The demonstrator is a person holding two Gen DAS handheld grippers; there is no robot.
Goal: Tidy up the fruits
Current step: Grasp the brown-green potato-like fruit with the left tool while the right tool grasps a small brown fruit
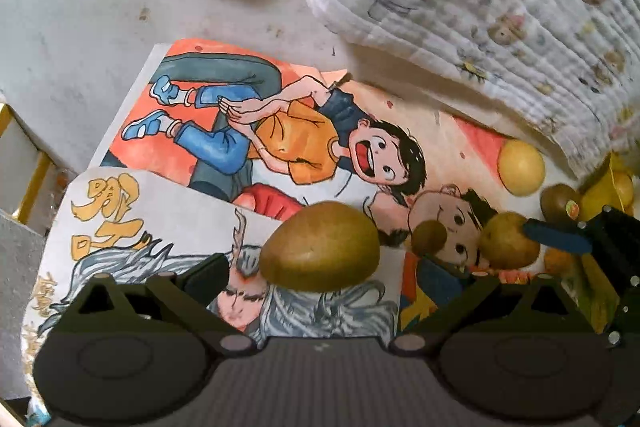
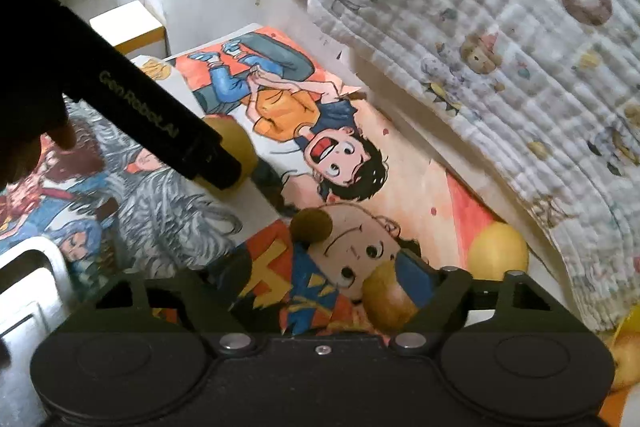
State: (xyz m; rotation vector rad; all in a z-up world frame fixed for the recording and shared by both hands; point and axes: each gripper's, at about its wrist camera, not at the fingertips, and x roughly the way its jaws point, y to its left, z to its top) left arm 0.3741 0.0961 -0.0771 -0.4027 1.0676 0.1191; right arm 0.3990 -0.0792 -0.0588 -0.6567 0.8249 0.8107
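A large brown kiwi (image 1: 320,251) lies on the cartoon drawings between the wide-open fingers of my left gripper (image 1: 326,281), close to the camera and touching neither finger. My right gripper (image 2: 320,283) is also open; its blue-padded right finger (image 2: 416,279) rests against a yellow-brown fruit (image 2: 384,303), which also shows in the left wrist view (image 1: 508,241) with the blue pad (image 1: 556,237) on it. A small dark brown fruit (image 2: 311,225) lies just ahead, and a yellow round fruit (image 2: 498,251) sits further right by the cloth.
Colourful cartoon sheets (image 1: 280,131) cover the white surface. A printed quilted cloth (image 1: 500,27) is bunched along the back and right. More fruits, a kiwi (image 1: 560,203) and yellow ones (image 1: 608,191), cluster at the right. The left gripper's black body (image 2: 132,107) crosses the right wrist view.
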